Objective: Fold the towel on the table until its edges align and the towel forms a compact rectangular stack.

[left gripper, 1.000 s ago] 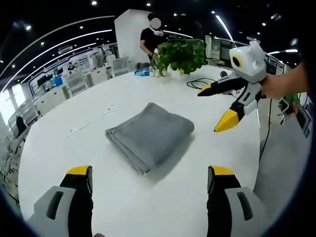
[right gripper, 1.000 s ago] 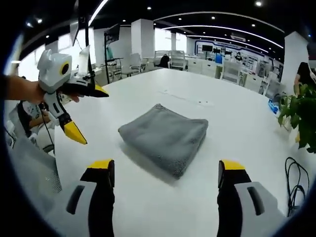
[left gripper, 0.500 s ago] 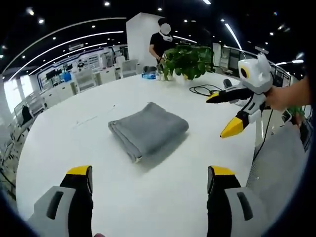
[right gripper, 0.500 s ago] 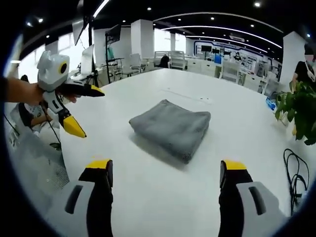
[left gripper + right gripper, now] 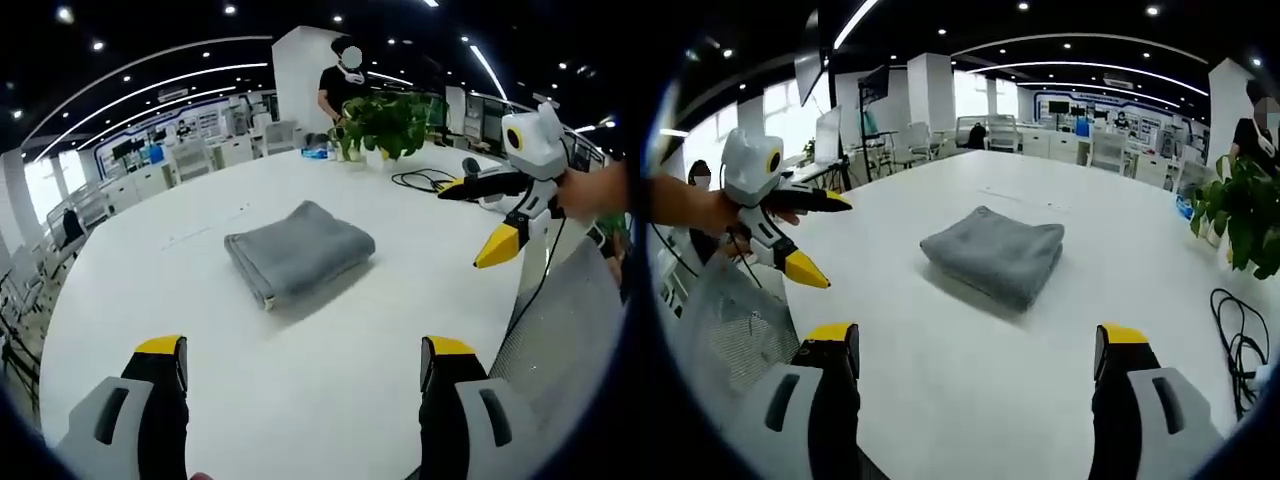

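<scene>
On the white table (image 5: 300,370) lies the folded grey towel (image 5: 298,250); both tools, left (image 5: 300,362) and right (image 5: 975,350), gape empty; no legible writing.

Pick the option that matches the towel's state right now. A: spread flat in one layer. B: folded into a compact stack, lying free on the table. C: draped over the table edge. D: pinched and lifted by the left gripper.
B: the grey towel lies as a layered rectangular stack on the white table, and both the left gripper and right gripper are open and well clear of it.
</scene>
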The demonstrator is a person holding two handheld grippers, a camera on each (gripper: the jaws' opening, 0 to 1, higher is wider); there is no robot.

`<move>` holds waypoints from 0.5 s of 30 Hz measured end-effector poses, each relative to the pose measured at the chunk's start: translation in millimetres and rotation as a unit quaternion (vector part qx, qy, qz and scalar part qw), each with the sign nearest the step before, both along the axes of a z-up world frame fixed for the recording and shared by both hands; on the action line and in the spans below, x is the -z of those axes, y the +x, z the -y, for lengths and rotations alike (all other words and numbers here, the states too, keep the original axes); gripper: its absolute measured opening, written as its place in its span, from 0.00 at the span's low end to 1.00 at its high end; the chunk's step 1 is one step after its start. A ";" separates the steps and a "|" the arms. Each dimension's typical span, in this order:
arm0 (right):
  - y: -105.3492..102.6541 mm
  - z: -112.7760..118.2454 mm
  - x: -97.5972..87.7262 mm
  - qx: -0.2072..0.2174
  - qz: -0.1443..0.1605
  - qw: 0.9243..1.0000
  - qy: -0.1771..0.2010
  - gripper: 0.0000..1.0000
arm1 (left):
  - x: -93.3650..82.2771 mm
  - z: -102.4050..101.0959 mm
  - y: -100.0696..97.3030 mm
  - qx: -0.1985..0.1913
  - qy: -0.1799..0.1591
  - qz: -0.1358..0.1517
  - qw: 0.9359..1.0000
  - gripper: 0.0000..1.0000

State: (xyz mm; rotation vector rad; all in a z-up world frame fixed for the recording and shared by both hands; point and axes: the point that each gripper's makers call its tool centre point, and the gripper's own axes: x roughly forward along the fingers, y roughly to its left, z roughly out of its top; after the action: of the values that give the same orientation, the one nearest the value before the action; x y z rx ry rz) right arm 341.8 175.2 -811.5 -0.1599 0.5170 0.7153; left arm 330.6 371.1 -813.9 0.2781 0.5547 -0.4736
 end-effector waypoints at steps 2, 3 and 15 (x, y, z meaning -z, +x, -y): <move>-2.6 -0.2 1.5 0.001 -0.001 1.000 0.005 0.99 | 1.0 -2.0 -2.6 -0.003 -0.001 -0.001 1.000 0.99; -4.3 -0.5 2.5 0.001 -0.002 1.000 0.005 0.99 | 2.2 -3.5 -4.0 -0.006 -0.002 -0.003 1.000 0.99; -20.1 3.2 7.6 0.005 0.000 1.000 0.007 0.99 | 3.2 -9.8 -23.3 -0.016 0.007 0.004 1.000 0.99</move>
State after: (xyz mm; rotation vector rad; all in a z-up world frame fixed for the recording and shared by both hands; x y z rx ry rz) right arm 321.7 172.0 -819.1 -0.1436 0.5124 0.7100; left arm 307.3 380.9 -817.0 0.2848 0.5542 -0.4379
